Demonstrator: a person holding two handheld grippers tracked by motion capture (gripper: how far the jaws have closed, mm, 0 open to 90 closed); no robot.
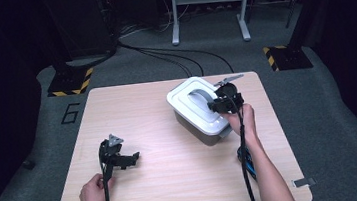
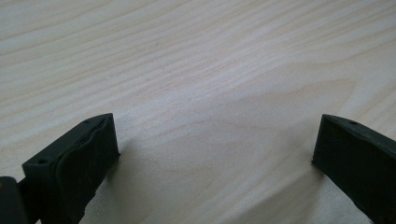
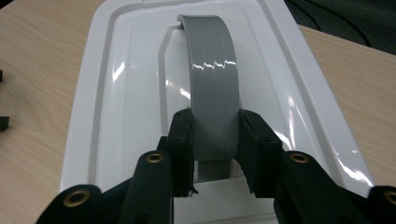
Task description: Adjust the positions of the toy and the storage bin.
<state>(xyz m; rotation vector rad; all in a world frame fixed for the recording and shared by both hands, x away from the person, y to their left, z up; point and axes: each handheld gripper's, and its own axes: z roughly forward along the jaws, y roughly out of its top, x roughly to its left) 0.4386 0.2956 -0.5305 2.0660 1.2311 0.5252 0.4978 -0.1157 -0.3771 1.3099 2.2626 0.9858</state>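
A grey storage box [image 1: 194, 126] with a white lid [image 1: 186, 99] stands on the table's right half. A grey arched handle [image 3: 212, 79] runs along the lid [image 3: 116, 93]. My right gripper [image 3: 215, 140] is shut on the near part of that handle, its pads [image 3: 183, 140] pressing both edges. From above, the right gripper [image 1: 221, 105] sits over the lid's near right side, and the handle [image 1: 200, 96] curves away from it. Low over bare wood at the table's left front, my left gripper [image 1: 133, 158] stands open; its jaws are wide apart with nothing between them [image 2: 215, 154].
The wooden table [image 1: 165, 182] has free room in its middle and front. Beyond its far edge lie grey floor, black cables [image 1: 172, 56], a metal frame's legs [image 1: 207, 7] and yellow-black striped base plates [image 1: 69, 84].
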